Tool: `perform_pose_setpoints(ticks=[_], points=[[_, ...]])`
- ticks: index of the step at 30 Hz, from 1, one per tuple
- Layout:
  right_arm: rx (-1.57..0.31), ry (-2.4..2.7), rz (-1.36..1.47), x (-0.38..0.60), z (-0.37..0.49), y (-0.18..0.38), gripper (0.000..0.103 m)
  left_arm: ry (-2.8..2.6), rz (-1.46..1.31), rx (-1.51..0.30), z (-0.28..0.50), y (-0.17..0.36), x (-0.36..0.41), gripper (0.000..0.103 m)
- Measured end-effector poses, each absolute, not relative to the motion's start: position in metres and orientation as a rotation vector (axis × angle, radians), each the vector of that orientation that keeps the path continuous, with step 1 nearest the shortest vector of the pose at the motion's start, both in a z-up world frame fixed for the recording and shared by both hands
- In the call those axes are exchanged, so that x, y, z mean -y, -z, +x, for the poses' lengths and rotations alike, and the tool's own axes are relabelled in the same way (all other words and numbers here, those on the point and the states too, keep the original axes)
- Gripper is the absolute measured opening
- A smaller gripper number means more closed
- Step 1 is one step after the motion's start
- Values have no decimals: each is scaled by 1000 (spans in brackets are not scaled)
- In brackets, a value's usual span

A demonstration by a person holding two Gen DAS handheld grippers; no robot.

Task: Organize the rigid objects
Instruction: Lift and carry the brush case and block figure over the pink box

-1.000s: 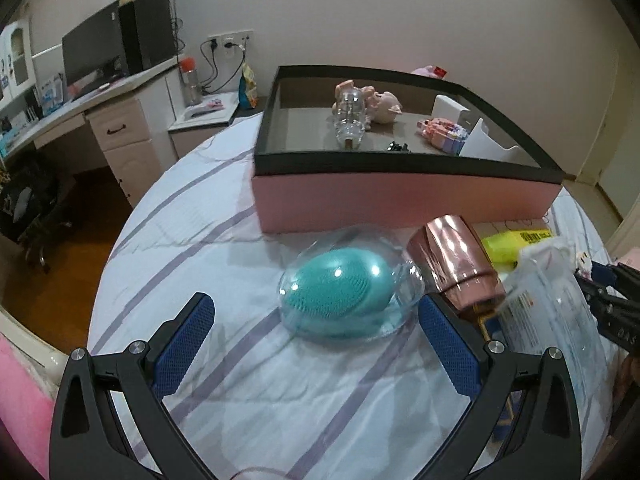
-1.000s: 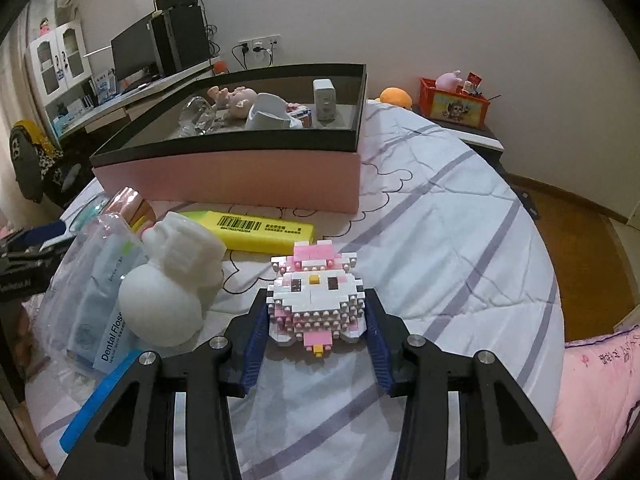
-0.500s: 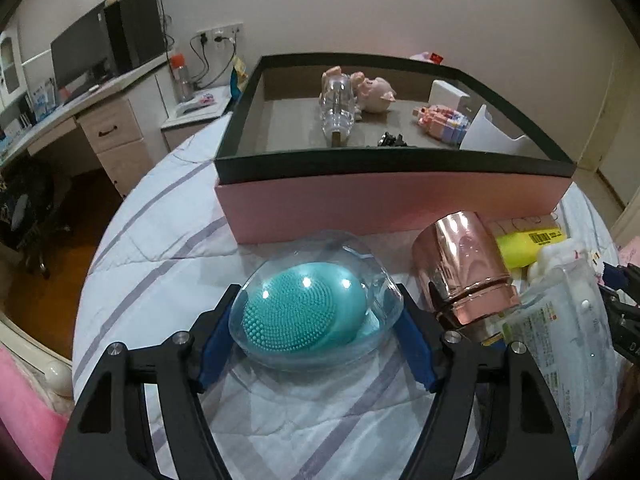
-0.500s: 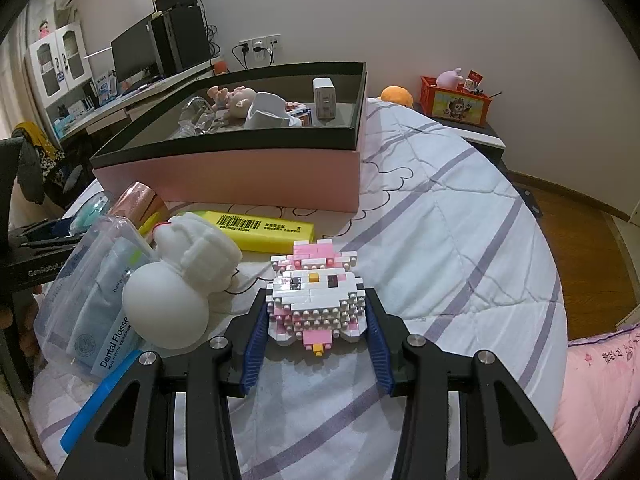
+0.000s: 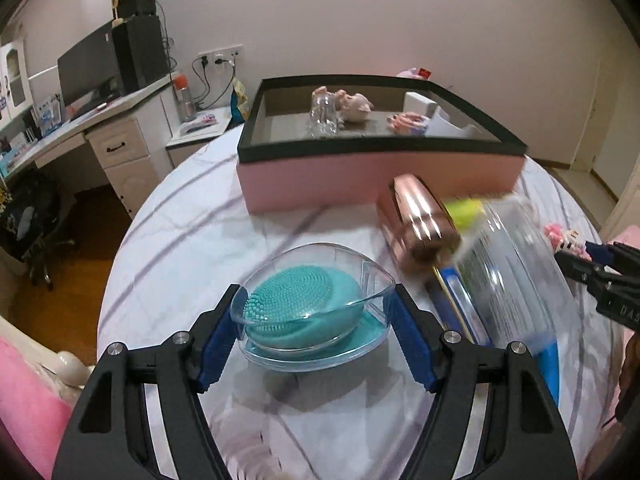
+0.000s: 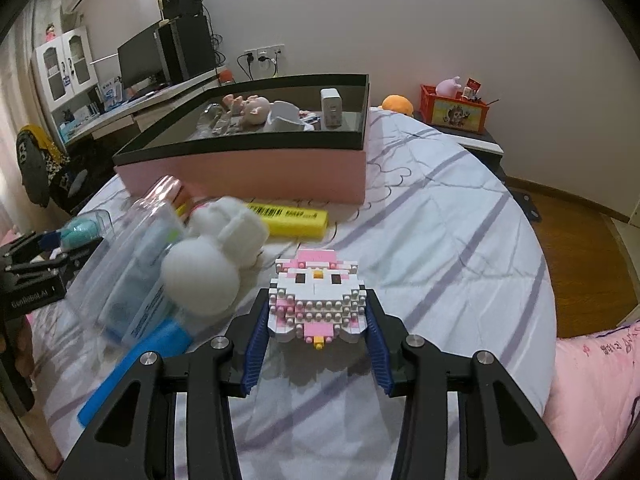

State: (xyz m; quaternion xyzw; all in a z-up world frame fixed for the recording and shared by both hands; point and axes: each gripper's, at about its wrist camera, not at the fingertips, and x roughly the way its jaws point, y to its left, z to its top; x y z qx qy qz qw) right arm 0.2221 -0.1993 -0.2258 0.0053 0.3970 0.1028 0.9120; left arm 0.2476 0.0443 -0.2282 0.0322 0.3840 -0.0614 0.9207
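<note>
My left gripper (image 5: 314, 328) is shut on a clear case holding a teal silicone brush (image 5: 308, 312), lifted a little above the striped bedcover. My right gripper (image 6: 316, 326) is shut on a pink and white brick figure (image 6: 316, 292), also raised off the cover. The pink box with a black rim (image 5: 496, 138) stands at the far side and holds a doll, a clear bottle and small items. It also shows in the right wrist view (image 6: 248, 168).
A rose-gold cup (image 5: 420, 220), a clear floss pack (image 5: 516, 276) and a blue flat item (image 6: 136, 368) lie between the grippers. A white plush (image 6: 212, 256) and yellow box (image 6: 292, 218) lie before the pink box. A desk (image 5: 100, 136) stands left.
My left gripper closed on the brush case and lifted it. My right gripper, holding the brick figure throughout, has risen. The floss pack and plush look shifted and blurred.
</note>
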Motion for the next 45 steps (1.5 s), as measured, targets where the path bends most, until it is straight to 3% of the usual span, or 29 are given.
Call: perform_pose_setpoints(ticks=[28, 45], points=[[-505, -267, -14, 159, 191, 128, 45, 98, 19, -446, 204, 125, -29, 73], [-447, -281, -41, 156, 237, 101, 45, 66, 92, -346, 253, 88, -27, 74]])
